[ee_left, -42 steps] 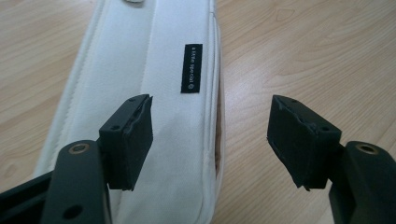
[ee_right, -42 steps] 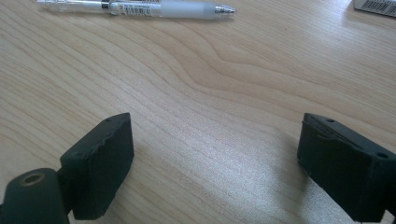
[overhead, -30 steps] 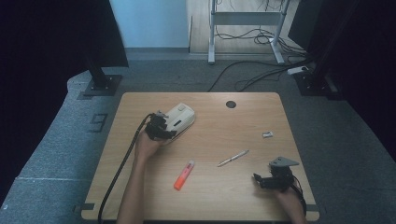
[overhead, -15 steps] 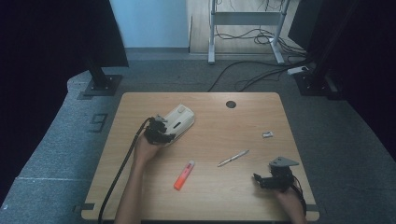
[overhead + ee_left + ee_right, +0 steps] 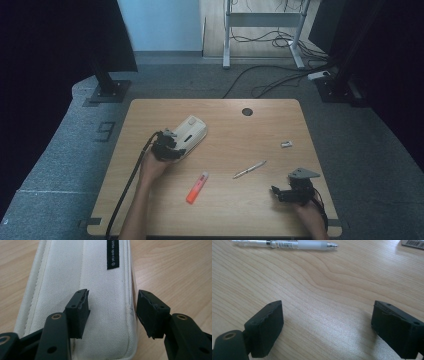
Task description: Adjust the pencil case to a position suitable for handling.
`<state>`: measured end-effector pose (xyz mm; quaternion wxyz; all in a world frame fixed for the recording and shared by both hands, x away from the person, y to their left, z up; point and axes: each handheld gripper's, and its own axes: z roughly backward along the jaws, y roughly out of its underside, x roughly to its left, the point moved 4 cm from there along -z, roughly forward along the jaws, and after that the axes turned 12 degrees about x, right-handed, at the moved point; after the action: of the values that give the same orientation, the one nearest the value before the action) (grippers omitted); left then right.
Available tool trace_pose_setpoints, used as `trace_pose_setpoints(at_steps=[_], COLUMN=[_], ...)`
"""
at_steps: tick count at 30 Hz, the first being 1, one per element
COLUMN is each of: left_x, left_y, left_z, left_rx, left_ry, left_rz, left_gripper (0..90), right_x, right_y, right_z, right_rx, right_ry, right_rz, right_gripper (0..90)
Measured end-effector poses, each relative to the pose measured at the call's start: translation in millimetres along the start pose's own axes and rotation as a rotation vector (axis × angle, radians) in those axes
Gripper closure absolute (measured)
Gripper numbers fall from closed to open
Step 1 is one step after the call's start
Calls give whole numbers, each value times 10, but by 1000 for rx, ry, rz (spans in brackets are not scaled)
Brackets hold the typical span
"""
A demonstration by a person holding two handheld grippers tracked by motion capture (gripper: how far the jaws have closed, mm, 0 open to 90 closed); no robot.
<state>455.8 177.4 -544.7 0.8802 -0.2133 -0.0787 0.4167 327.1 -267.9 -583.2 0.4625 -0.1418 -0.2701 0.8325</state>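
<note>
On the left half of the wooden table (image 5: 260, 125) lies your white fabric pencil case (image 5: 82, 277), zipped, with a small black label (image 5: 113, 253) near its far end; your left gripper (image 5: 167, 148) stands over its near end, jaws partly apart, straddling its right-hand edge, one pad over the cloth, not visibly pinching; your right gripper (image 5: 291, 193) rests wide apart, holding nothing.

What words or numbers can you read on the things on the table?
"little special" with a small round sign after it, partly cut off: black tag on the white pencil case.
Barcode label on the pen: too small to read.
Barcode on the small box: too blurred to read.
</note>
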Motion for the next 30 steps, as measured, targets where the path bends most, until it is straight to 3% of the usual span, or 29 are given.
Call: trace_pose_setpoints(at_steps=[3,13,25,30], left_x=[-19,-163,-360,-423], left_y=[24,244,496,628], left_z=[15,115,244,299], left_rx=[2,-12,6,-12], left_ry=[-4,41,34,46], left_rz=[-1,19,20,48], left_gripper=[462,465,465,467], right_x=[0,0,0,0], right_y=[0,0,0,0], right_z=[0,0,0,0], right_rx=[0,0,0,0], right_ry=[0,0,0,0], right_rz=[0,0,0,0], right_gripper=[103,103,103,103])
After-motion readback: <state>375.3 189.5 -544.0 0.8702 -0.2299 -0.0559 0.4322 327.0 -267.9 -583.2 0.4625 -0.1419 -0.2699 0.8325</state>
